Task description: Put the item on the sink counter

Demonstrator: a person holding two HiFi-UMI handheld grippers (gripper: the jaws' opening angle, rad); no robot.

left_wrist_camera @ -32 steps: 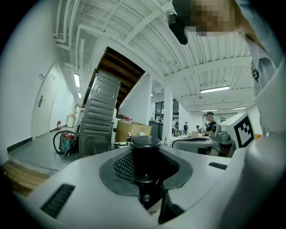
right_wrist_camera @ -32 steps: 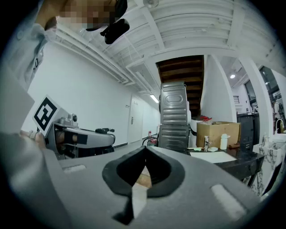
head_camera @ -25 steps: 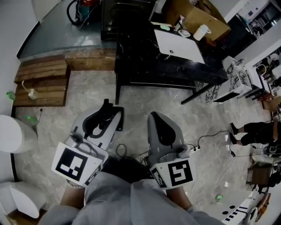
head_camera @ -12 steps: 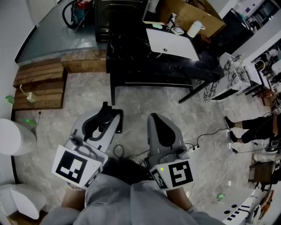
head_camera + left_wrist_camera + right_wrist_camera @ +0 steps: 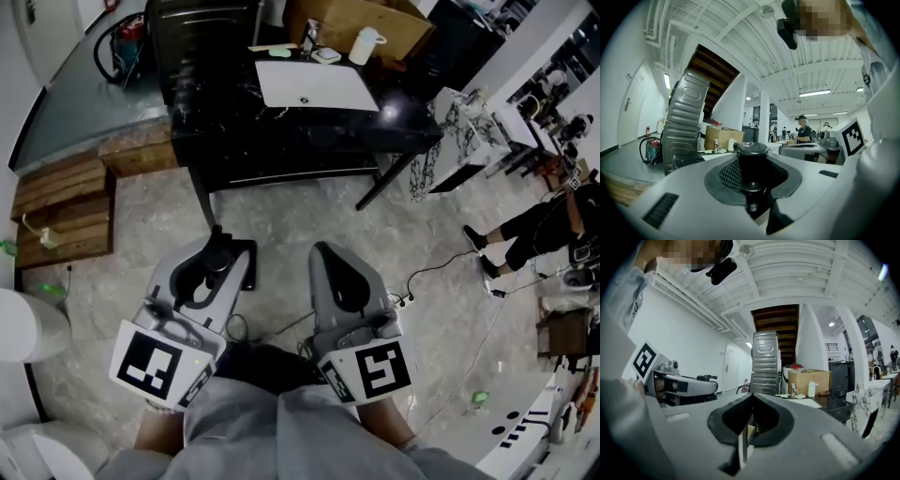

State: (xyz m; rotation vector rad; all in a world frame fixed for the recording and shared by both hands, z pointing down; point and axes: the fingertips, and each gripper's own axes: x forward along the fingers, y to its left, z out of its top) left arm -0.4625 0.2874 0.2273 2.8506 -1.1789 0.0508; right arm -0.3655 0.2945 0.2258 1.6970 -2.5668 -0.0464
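**Between the left fingers, a black item held short of the sink counter**

Far out to the left of the left fingers, wooden pallets [image 5: 56, 192] lie on the marble floor against a raised step. The left gripper [image 5: 223, 251] is held low in front of the person, its fingers [image 5: 670, 187] clamped on a black item [image 5: 751, 161], a round-topped cylinder that stands upright in the dark notch between them. Just to the right, the right gripper [image 5: 326, 258] is held alongside. Its fingers [image 5: 811, 427] are pressed together along a thin seam, with nothing between them.

Well ahead of both pairs of fingertips stands the sink counter [image 5: 281, 131], dark and marbled, on slim black legs. A white basin [image 5: 314, 84] is set into its top. Beyond the basin, at the far edge, stand a faucet [image 5: 307, 37] and a white jug [image 5: 364, 45], with a cardboard box [image 5: 361, 17] behind them. A ribbed metal cabinet [image 5: 202, 28] stands ahead and to the left of the left fingers, at the counter's left end.

To the right of the right fingers, a thin cable [image 5: 441, 277] trails over the floor. Farther right stands a person in dark clothes [image 5: 534, 230].
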